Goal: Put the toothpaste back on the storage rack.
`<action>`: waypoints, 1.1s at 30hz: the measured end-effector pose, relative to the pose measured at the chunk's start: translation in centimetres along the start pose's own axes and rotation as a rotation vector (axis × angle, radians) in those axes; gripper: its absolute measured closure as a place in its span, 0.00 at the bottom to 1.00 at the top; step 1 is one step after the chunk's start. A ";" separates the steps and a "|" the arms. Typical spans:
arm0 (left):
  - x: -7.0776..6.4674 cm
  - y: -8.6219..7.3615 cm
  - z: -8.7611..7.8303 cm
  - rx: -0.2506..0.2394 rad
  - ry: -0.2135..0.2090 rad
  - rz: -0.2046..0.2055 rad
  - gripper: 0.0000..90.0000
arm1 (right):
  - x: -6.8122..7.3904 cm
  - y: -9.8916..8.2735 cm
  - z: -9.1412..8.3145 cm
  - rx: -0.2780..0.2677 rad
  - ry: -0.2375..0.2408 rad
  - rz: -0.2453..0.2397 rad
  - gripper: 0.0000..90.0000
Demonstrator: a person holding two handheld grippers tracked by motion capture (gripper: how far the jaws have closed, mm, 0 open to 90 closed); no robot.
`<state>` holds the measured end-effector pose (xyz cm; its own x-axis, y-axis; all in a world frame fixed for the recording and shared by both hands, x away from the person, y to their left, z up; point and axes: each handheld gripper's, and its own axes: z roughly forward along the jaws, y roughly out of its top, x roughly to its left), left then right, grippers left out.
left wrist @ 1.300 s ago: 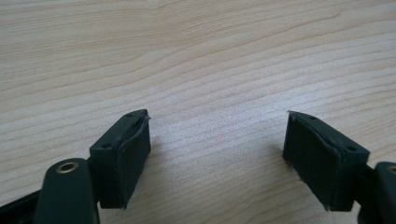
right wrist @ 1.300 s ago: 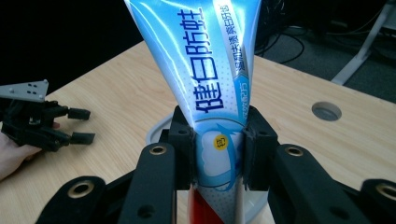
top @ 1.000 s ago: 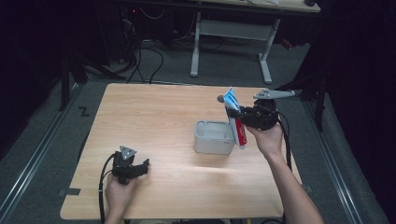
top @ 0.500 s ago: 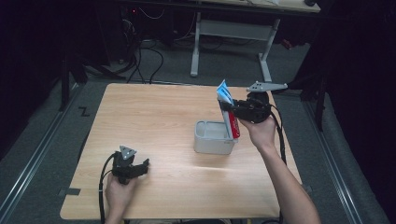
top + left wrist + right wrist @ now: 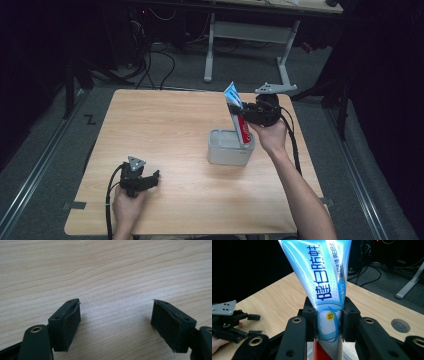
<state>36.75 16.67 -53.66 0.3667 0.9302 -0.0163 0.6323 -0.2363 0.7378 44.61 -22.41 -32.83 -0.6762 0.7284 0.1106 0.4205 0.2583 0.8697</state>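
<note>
A pale wooden table top (image 5: 165, 125) with fine, smooth, matt grain is seen. At its 3 o'clock side a glossy blue, white and red plastic toothpaste tube (image 5: 325, 277) is clamped by the matt black right gripper (image 5: 328, 322). A matt grey rectangular plastic box (image 5: 227, 150) is seen. The matt black left gripper (image 5: 116, 322) carries dull rubbery pads (image 5: 72, 323).
</note>
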 end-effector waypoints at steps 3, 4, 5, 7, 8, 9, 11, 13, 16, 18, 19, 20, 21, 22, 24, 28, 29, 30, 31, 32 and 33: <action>0.0 0.0 0.0 0.000 0.000 0.000 0.27 | -0.1 0.0 0.5 -0.003 -0.004 0.010 0.78; 0.0 0.0 0.0 0.000 0.000 0.000 0.27 | -0.1 0.0 0.6 -0.006 -0.004 0.009 0.78; 0.0 0.0 0.0 0.000 0.000 0.000 0.27 | 0.0 0.1 0.7 -0.005 -0.004 0.007 0.78; 0.0 0.0 0.0 0.000 -0.001 0.000 0.27 | 0.1 0.1 1.0 -0.004 -0.013 -0.004 0.78; 0.0 0.0 0.0 0.000 -0.002 -0.001 0.27 | 0.1 0.1 1.1 -0.004 -0.017 -0.005 0.78; 0.0 0.0 0.0 0.000 -0.002 -0.001 0.27 | 0.1 0.1 1.3 -0.004 -0.019 -0.005 0.78; 0.0 0.0 0.0 0.000 -0.003 -0.001 0.27 | 0.0 0.1 1.6 -0.003 -0.018 0.006 0.78; 0.0 0.0 0.0 0.000 -0.003 -0.001 0.27 | -0.1 -0.1 2.0 -0.004 -0.016 0.010 0.78; 0.0 0.0 0.0 0.000 -0.002 -0.001 0.27 | 0.0 -0.3 2.5 -0.001 -0.005 0.015 0.78; 0.0 0.0 0.0 -0.001 -0.002 -0.001 0.27 | 0.1 -0.5 2.8 -0.001 -0.015 0.008 0.77; 0.0 0.0 0.0 -0.001 -0.003 -0.002 0.27 | 0.2 -0.6 3.0 0.001 -0.021 0.002 0.77; 0.0 0.0 0.0 -0.001 -0.003 -0.002 0.27 | 0.2 -0.7 3.2 0.005 -0.018 -0.002 0.77; 0.0 0.0 0.0 -0.001 -0.003 -0.003 0.27 | 0.3 -0.8 3.4 0.012 -0.018 -0.006 0.77; 0.1 0.0 0.0 -0.001 -0.002 -0.002 0.27 | 0.4 -0.9 3.5 0.016 -0.019 -0.011 0.77; 0.1 0.0 0.0 -0.002 -0.002 -0.003 0.27 | 0.6 -1.0 3.8 0.023 -0.026 -0.028 0.77; 0.1 0.0 0.0 -0.002 -0.004 -0.003 0.27 | 0.7 -1.3 4.3 0.036 -0.032 -0.037 0.77; 0.1 0.0 0.0 -0.002 -0.004 -0.003 0.27 | 0.6 -1.3 4.4 0.039 -0.033 -0.038 0.77; 0.1 0.0 0.0 -0.003 -0.003 -0.004 0.27 | 0.6 -1.4 4.5 0.043 -0.035 -0.039 0.77; 0.1 0.0 0.0 -0.001 -0.004 -0.002 0.27 | 0.7 -1.5 4.6 0.046 -0.033 -0.041 0.77; 0.1 0.0 0.0 -0.001 -0.003 -0.002 0.27 | 0.7 -1.7 4.7 0.049 -0.032 -0.043 0.77; 0.1 0.0 0.0 -0.002 -0.003 -0.003 0.27 | 0.7 -1.8 4.8 0.054 -0.032 -0.045 0.77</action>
<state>36.75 16.76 -53.66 0.3674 0.9298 -0.0205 0.6322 -0.2335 0.7388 46.31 -19.31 -36.65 -0.6760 0.7347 0.0563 0.4227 0.3241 0.8463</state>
